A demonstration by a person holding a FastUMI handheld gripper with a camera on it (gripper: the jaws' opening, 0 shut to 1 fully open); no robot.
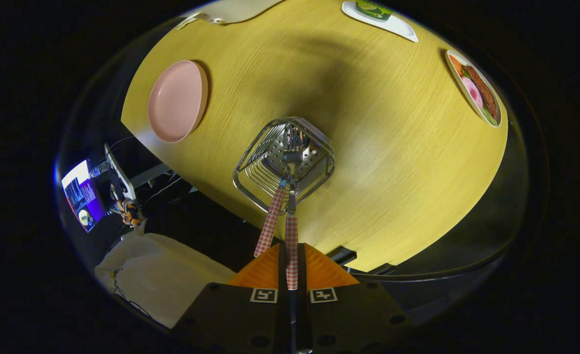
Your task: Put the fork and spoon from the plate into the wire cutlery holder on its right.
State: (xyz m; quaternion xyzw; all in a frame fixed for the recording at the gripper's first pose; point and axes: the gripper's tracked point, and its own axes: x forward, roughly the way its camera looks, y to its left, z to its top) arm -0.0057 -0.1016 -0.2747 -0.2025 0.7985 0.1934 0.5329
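The gripper (291, 268) is closed narrow on the checked handle of one utensil (291, 246), both fingers pressing its sides, and holds it upright over the wire cutlery holder (284, 160). Its metal head hangs down inside the holder; from above, tines seem to show near the holder's perforated floor, so this is probably the fork, though I cannot tell for certain. A second utensil (269, 226), with the same red-and-white checked handle, already stands in the holder just to the left, leaning against the near rim with its handle tilted toward the fingers.

Both pieces look light and stiff: a slim handle joined to a polished steel head. The steel is likely slippery, so the patterned handle is the better place to take hold, and the present grip sits at its upper end, which leaves the head free to drop. Held so far from the head, the piece may swing a little when let go.

The holder is a square basket of bright wire with rounded corners. It stands on the yellow wooden table (393, 147), probably light enough to shift if knocked. The pink plate (177, 101) lies empty, well apart to the holder's left and farther off.
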